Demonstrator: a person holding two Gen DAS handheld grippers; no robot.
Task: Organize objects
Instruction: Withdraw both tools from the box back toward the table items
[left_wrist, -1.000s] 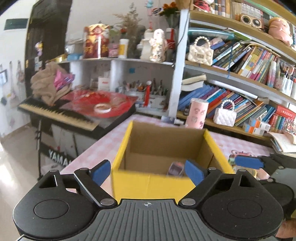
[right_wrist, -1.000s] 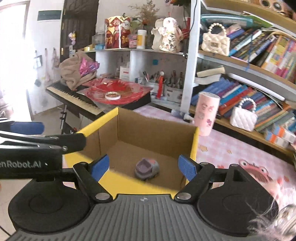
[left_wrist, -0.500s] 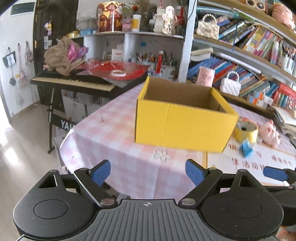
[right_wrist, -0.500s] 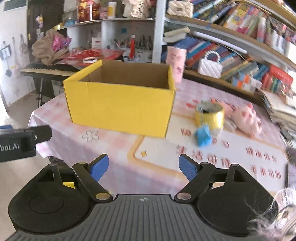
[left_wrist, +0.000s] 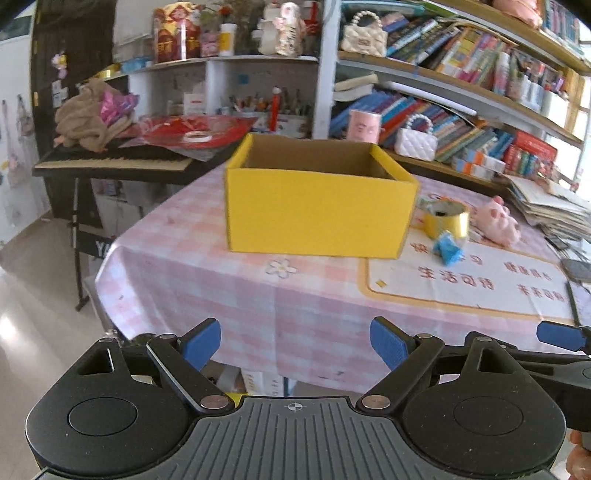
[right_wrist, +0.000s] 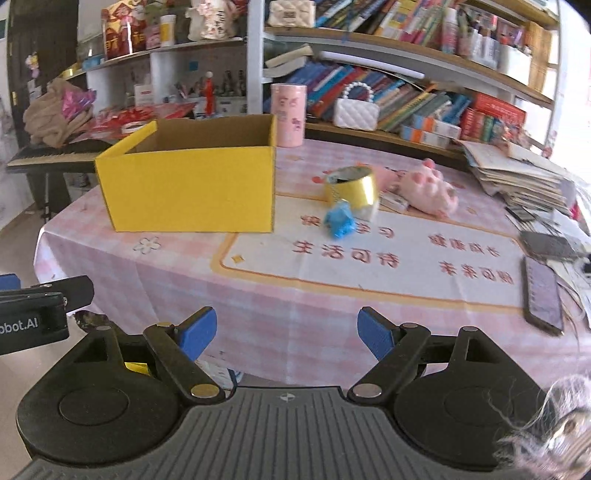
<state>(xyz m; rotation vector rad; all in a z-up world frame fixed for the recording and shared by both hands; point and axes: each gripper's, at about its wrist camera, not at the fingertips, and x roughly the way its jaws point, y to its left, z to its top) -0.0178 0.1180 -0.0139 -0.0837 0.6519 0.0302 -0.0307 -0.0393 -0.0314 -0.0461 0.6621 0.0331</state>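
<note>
While your left gripper (left_wrist: 295, 341) and your right gripper (right_wrist: 286, 332) both hang off the near edge of the table (right_wrist: 258, 295), their blue pads stand wide apart with nothing between them. Beyond them the yellow box (right_wrist: 192, 188) sits open-topped on the pink checked cloth. Just to its right you have the gold tape roll (right_wrist: 351, 188), with the small blue toy (right_wrist: 340, 219) touching its front. Beside the roll lies the pink pig plush (right_wrist: 430, 190). A dark phone (right_wrist: 543, 299) rests near the table's right edge.
</note>
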